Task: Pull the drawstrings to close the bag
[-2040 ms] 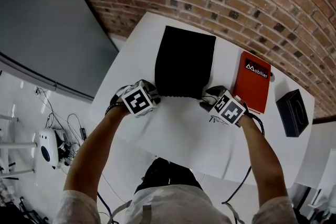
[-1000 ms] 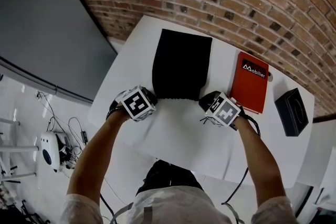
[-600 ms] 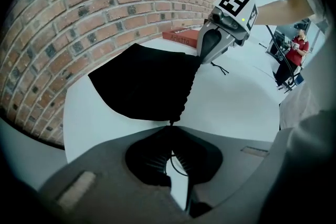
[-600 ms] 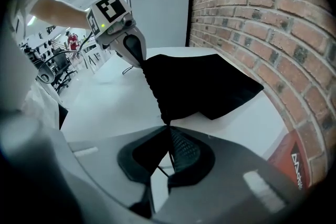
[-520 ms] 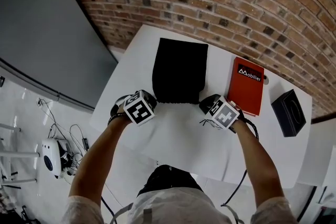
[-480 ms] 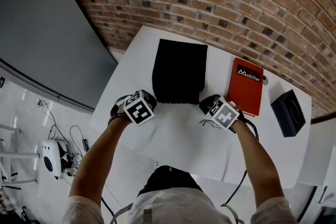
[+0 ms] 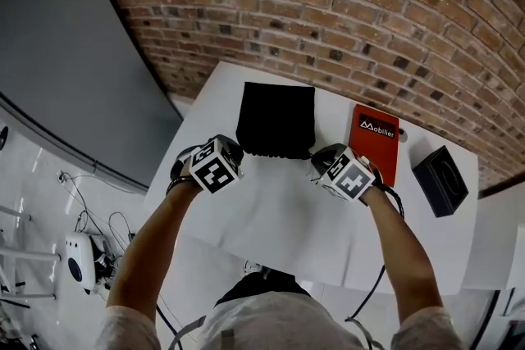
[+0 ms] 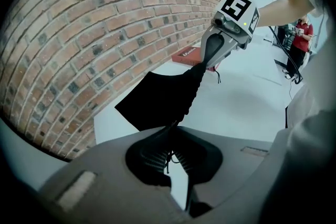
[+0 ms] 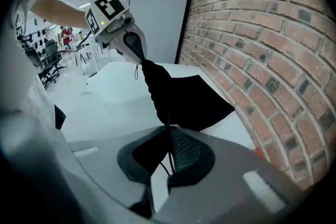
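Observation:
A black drawstring bag (image 7: pixel 275 117) lies flat on the white table (image 7: pixel 279 209), its gathered mouth edge toward me. My left gripper (image 7: pixel 233 152) is at the mouth's left corner, shut on the thin black drawstring (image 8: pixel 167 157) coming out of the hem. My right gripper (image 7: pixel 321 157) is at the right corner, shut on the other drawstring (image 9: pixel 166 164). In the left gripper view the puckered mouth of the bag (image 8: pixel 157 99) runs from my left gripper (image 8: pixel 170 131) to the right gripper (image 8: pixel 212 52). The right gripper view shows the bag (image 9: pixel 189 97) stretching from my right gripper (image 9: pixel 169 131) to the left gripper (image 9: pixel 137 50).
A red book (image 7: pixel 376 142) lies right of the bag and a black box (image 7: pixel 440 180) further right. A brick wall (image 7: pixel 344 12) stands behind the table. A grey panel (image 7: pixel 74 61) is at the left, with cables and a white device (image 7: pixel 78 258) on the floor.
The head view has shifted, so the table sits lower and smaller in frame. Both grippers stay at the bag's near corners, and the bag's mouth edge looks a little narrower.

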Motion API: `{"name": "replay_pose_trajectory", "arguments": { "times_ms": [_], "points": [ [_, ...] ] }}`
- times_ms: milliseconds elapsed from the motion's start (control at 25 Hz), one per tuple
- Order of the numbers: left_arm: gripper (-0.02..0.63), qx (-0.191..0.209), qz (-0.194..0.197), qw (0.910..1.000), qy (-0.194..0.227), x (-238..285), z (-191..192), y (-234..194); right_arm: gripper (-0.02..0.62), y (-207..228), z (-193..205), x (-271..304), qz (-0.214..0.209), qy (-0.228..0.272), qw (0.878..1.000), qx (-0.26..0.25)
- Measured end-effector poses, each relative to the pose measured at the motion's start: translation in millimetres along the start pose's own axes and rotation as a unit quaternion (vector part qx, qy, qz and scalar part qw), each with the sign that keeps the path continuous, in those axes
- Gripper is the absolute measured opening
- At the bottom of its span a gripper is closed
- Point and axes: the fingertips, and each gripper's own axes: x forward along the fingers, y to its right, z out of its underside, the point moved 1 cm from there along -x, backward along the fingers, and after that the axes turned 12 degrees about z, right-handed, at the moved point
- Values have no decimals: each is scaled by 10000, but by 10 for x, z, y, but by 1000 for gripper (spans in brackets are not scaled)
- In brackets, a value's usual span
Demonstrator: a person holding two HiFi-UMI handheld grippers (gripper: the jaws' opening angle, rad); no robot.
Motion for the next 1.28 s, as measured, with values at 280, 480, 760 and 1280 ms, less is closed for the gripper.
{"name": "replay_pose_trajectory", "arguments": {
  "times_ms": [280,480,760,1280],
  "points": [
    [6,193,-402,9986,282,-323,-259,-130,6,231,-221,-213,396,245,9989,-41],
    [6,252,-723,9959,476,-537,-425,-214,6,385,-413,-404,662,518,9964,53],
    [6,330,-1320,9871,848,-878,-692,-317,6,579,-616,-685,1043,796,9913,101],
    [8,306,-1983,9695,1407,-1375,-1109,-399,5,970,-893,-1129,1805,1298,9748,201]
  ]
}}
